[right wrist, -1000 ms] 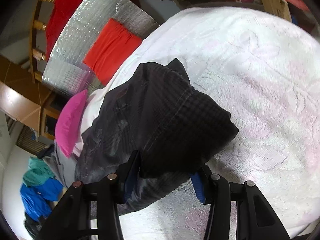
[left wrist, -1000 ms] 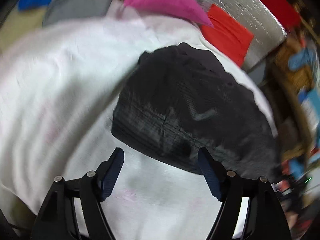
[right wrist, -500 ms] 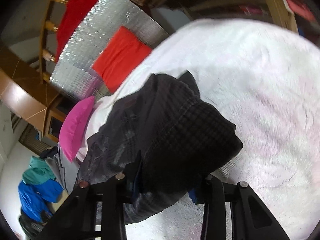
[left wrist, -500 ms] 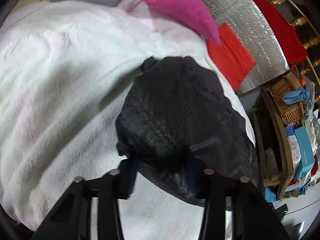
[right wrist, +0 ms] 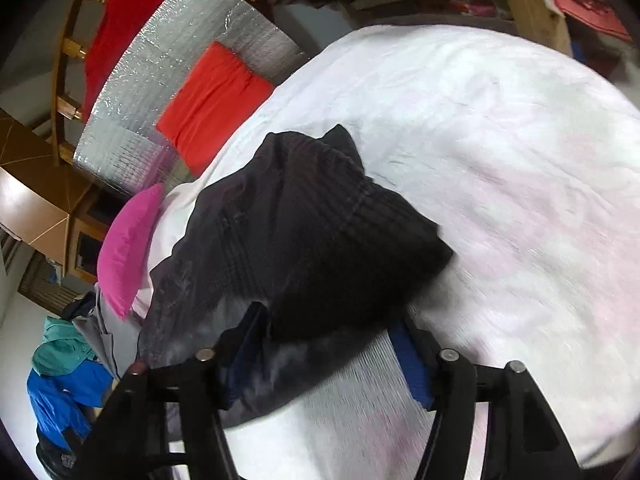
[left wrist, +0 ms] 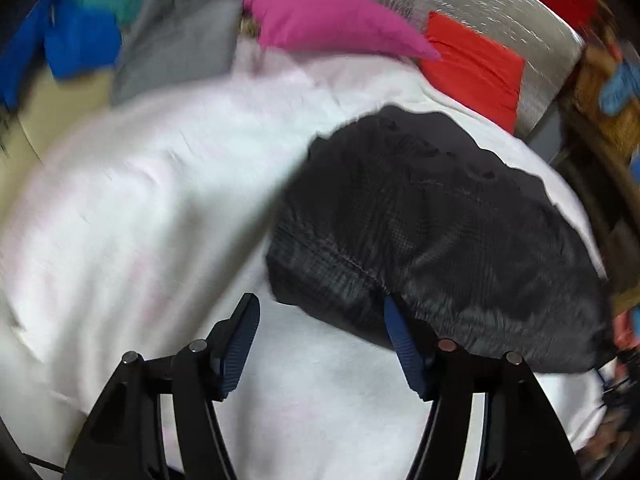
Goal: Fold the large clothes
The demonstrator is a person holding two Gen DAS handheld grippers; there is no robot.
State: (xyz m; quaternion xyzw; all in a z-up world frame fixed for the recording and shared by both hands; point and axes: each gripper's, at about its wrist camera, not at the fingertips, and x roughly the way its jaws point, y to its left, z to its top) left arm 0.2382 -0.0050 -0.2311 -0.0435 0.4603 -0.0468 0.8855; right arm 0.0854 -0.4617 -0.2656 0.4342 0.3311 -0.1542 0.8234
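Observation:
A black checked garment [left wrist: 436, 232] lies folded in a thick bundle on the white bedspread [left wrist: 140, 208]. My left gripper [left wrist: 320, 336] is open at the bundle's near edge, its right finger touching the cloth and its left finger over bare spread. In the right wrist view the garment [right wrist: 320, 232] fills the middle. My right gripper [right wrist: 324, 348] is open, with the bundle's near edge lying between the wide-set fingers; the left finger is partly hidden under cloth.
A pink pillow [left wrist: 328, 24] and a red cushion [left wrist: 476, 72] lie at the bed's far end against a silver foil panel [right wrist: 168, 92]. Grey, blue and teal clothes [left wrist: 80, 36] are piled beyond the bed. Wooden furniture [right wrist: 528, 8] stands along the side.
The left gripper, closed on the bundle's edge half a second ago, has opened and drawn back to the left. The right gripper's fingers have spread wider around the bundle's edge.

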